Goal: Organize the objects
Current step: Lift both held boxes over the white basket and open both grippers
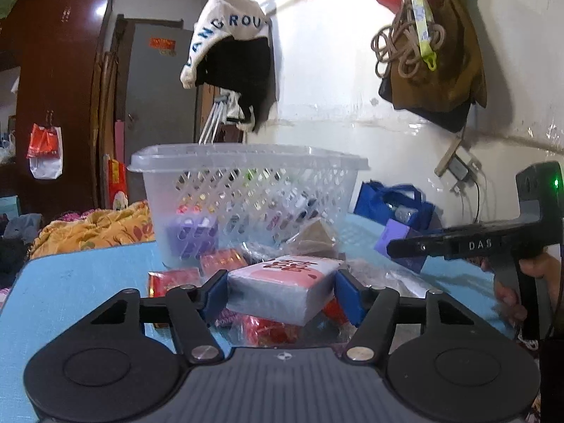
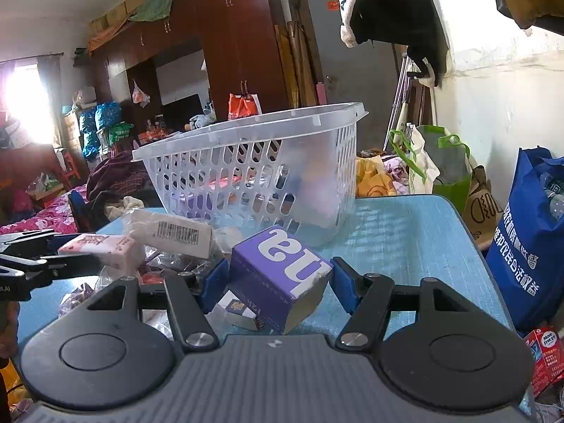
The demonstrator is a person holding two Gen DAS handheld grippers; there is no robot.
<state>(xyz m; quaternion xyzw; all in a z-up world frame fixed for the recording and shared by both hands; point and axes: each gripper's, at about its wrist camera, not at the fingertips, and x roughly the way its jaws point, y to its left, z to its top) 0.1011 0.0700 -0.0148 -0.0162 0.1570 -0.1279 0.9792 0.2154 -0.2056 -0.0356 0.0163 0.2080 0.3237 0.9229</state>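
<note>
Your left hand-held gripper [image 1: 280,290] clamps the pink pack [image 1: 282,289]; right hand-held gripper [image 2: 276,282] clamps the purple box [image 2: 278,282]; basket [image 2: 253,134] at 12 o'clock.

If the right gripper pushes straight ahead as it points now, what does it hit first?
Probably the purple box already between the right gripper fingers; beyond that, the white plastic basket. Depth is unclear.

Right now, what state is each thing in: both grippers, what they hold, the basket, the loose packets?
Left gripper: shut on the pink pack, lifted off the table.
Right gripper: shut on the purple box, tilted.
Basket: upright on the table, some items already inside.
Loose packets: lying on the table before the basket.
</note>
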